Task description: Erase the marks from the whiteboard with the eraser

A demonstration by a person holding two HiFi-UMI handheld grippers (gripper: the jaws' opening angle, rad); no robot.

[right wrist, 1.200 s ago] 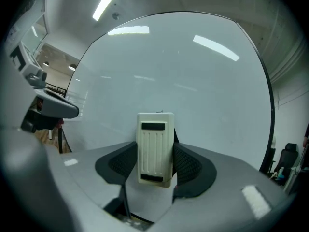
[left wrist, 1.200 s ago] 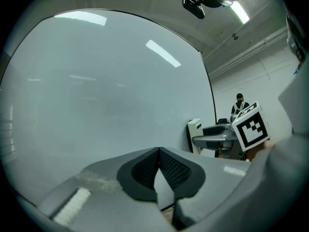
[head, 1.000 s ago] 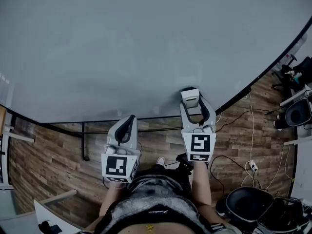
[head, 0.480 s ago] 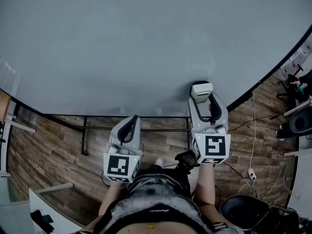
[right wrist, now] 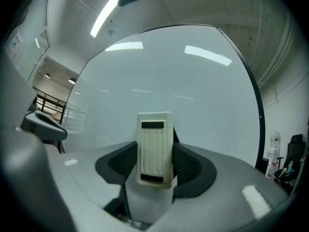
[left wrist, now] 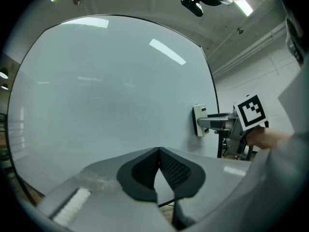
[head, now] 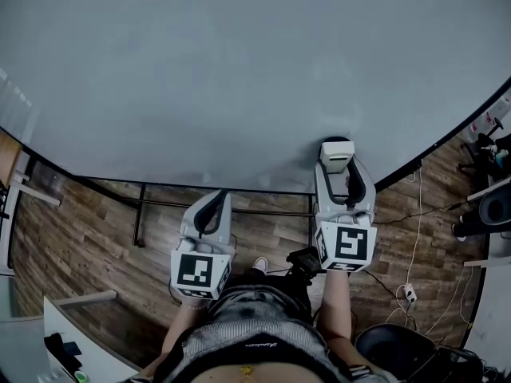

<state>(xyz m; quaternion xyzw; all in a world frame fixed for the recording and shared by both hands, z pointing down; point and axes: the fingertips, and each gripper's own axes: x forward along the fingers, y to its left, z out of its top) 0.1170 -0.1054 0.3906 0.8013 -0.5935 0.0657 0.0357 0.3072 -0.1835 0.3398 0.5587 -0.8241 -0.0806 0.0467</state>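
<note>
Right gripper [head: 336,166] clamps eraser [head: 334,152] against whiteboard [head: 239,70], near bottom edge. Left gripper [left wrist: 158,151] jaws together, empty, off whiteboard.

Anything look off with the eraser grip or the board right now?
Nothing stands out. The eraser sits upright and square in the right tongs, flat against the whiteboard, which shows no marks, only light reflections. The left tongs are shut and empty.

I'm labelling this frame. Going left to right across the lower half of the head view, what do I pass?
Desk corner → left gripper → right gripper holding the eraser → power strip.
</note>
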